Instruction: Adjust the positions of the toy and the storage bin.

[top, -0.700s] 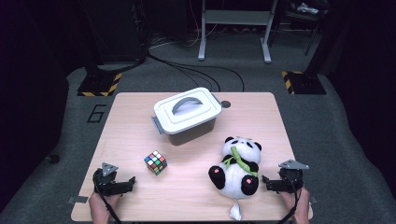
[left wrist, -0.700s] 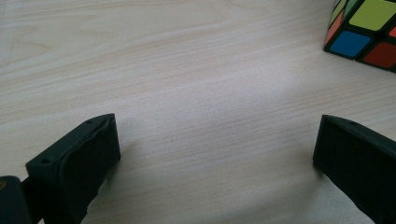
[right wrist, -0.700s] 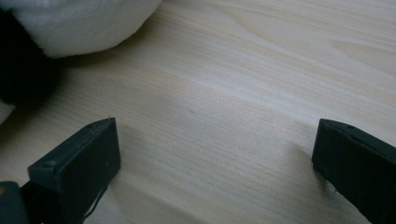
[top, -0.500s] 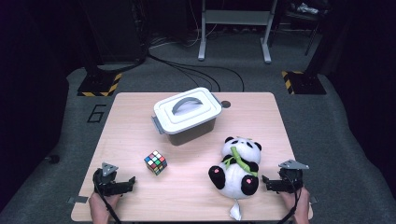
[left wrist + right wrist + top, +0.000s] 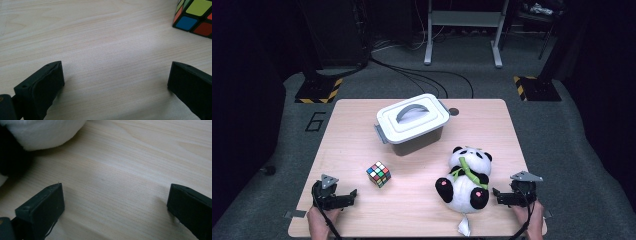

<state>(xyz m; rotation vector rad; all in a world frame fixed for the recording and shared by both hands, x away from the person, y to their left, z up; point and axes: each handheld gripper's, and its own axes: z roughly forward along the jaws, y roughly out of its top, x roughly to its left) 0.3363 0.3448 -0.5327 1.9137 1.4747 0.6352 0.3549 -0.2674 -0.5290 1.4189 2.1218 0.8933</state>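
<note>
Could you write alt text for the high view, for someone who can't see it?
A wooden table holds a lidded white box, a colour cube and a plush panda. At its near edge, a person's left gripper and right gripper rest open, holding nothing.

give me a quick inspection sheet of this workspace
surface: wooden table, no spills seen
job's things: cube by left gripper; panda lying beside right gripper
clutter: white lidded box at the back, lid on
grippers: left gripper open, holding nothing; right gripper open, holding nothing
cables: one trails from each gripper; black cables on the floor behind
surroundings: dark room, grey floor, striped bases, metal stand, a "6" marked on the floor
</note>
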